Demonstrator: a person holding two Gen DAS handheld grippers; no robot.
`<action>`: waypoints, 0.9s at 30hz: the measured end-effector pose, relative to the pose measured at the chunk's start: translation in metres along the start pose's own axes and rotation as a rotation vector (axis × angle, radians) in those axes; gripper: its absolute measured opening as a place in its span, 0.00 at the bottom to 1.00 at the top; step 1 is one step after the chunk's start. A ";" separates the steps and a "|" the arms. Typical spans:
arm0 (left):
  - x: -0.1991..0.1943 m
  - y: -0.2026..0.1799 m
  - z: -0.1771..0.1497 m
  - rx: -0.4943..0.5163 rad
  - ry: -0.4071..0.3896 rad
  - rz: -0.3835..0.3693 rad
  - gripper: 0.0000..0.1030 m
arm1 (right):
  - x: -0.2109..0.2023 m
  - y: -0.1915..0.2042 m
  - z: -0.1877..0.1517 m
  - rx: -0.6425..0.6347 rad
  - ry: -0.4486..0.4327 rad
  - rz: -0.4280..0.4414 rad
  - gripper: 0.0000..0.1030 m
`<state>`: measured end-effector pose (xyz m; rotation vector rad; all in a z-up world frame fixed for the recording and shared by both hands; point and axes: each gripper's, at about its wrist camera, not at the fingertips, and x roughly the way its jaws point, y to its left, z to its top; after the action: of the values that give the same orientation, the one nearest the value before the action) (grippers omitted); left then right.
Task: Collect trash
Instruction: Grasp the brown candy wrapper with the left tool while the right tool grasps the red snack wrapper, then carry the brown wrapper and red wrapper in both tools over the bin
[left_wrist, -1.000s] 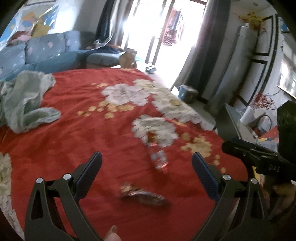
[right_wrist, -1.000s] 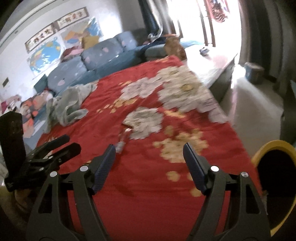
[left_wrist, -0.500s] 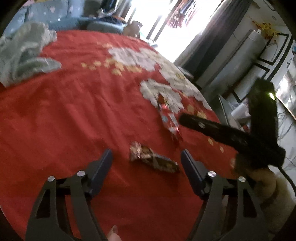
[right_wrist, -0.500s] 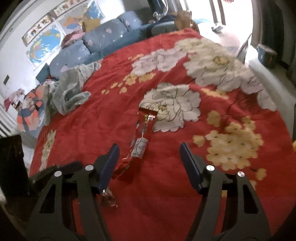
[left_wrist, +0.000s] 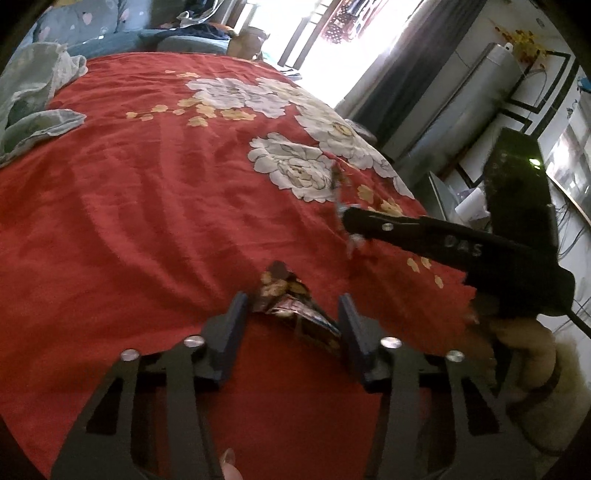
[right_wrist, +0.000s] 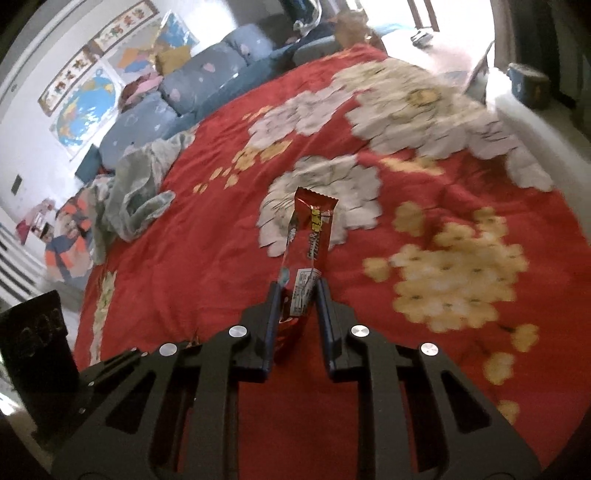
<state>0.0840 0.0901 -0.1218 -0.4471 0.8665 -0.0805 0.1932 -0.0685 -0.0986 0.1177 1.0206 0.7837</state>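
Left wrist view: the left gripper (left_wrist: 291, 314) has just been closing and its jaws now press both sides of a crumpled dark snack wrapper (left_wrist: 295, 310) on the near part of the red floral bedspread (left_wrist: 147, 206), while the right gripper (left_wrist: 354, 221), marked "DAS", reaches in from the right. Right wrist view: jaws just narrowed and clamped on the near end of a long red snack wrapper (right_wrist: 310, 243), white label panel unreadable, far end over a white flower.

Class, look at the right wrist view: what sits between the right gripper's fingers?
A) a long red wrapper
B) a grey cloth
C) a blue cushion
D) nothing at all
A: the long red wrapper runs from the red bedspread down between the right gripper fingers.
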 end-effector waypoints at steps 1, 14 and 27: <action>0.002 -0.001 0.000 0.001 0.003 -0.004 0.35 | -0.006 -0.004 -0.001 0.004 -0.013 -0.010 0.14; 0.011 -0.061 0.013 0.123 -0.023 -0.071 0.23 | -0.083 -0.063 -0.003 0.078 -0.163 -0.094 0.14; 0.013 -0.134 0.036 0.228 -0.086 -0.160 0.23 | -0.147 -0.117 -0.004 0.171 -0.274 -0.185 0.14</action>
<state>0.1339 -0.0224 -0.0557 -0.3030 0.7265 -0.3026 0.2108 -0.2483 -0.0464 0.2664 0.8234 0.4950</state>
